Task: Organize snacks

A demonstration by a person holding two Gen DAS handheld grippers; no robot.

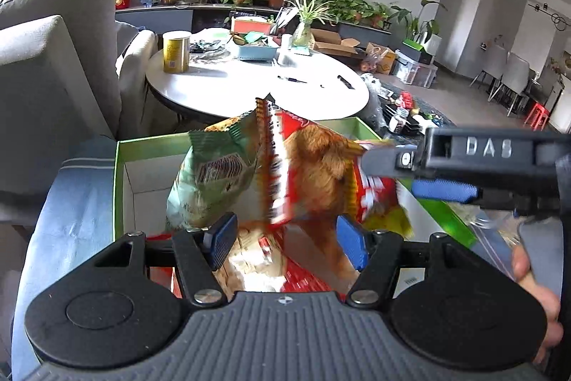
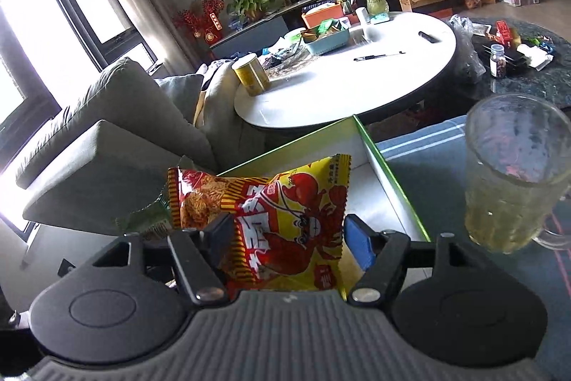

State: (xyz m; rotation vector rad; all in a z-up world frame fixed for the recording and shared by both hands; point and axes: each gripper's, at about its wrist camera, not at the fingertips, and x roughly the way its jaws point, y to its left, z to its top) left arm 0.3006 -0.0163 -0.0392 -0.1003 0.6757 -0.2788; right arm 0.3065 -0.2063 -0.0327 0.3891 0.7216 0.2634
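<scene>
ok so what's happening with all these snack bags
A person with a gripper in each hand is sorting snack packets into a green-edged box. The right gripper has a red and yellow crayfish packet between its open fingers. The left gripper hangs open over the box beside a green packet.

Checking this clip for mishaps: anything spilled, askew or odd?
Nothing spilled. One oddity: a glass mug of yellowish drink stands close beside the green box, near the right claw handling the crayfish snack bag.

left gripper jaws apart, right gripper jaws apart
</scene>
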